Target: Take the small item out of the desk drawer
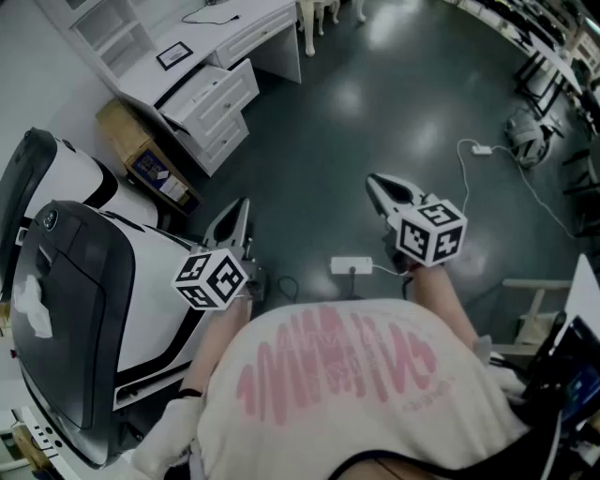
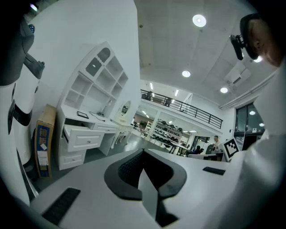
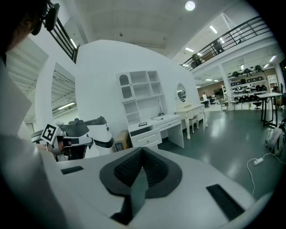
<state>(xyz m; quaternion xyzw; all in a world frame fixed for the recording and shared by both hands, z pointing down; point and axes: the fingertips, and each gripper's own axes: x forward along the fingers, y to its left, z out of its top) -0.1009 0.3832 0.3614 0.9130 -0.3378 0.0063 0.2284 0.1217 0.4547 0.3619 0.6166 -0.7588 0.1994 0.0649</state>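
Drawer (image 1: 214, 86): top one in the white counter (image 1: 248, 23), pulled out from its front edge; its inside cannot be made out.
Left fingers (image 2: 127, 170): closed together, nothing between them.
Right fingers (image 3: 125, 167): closed together, nothing between them.
Left gripper (image 1: 236, 217): held out ahead of the person, tipped slightly down, aimed toward the counter, well apart from it.
Right gripper (image 1: 380, 189): held out likewise over the dark floor (image 1: 375, 94).
Writing: square black-and-white markers on both cubes; pink print on shirt (image 1: 337, 375) and blue label on cardboard box (image 1: 141, 150) beside the counter, both unreadable.
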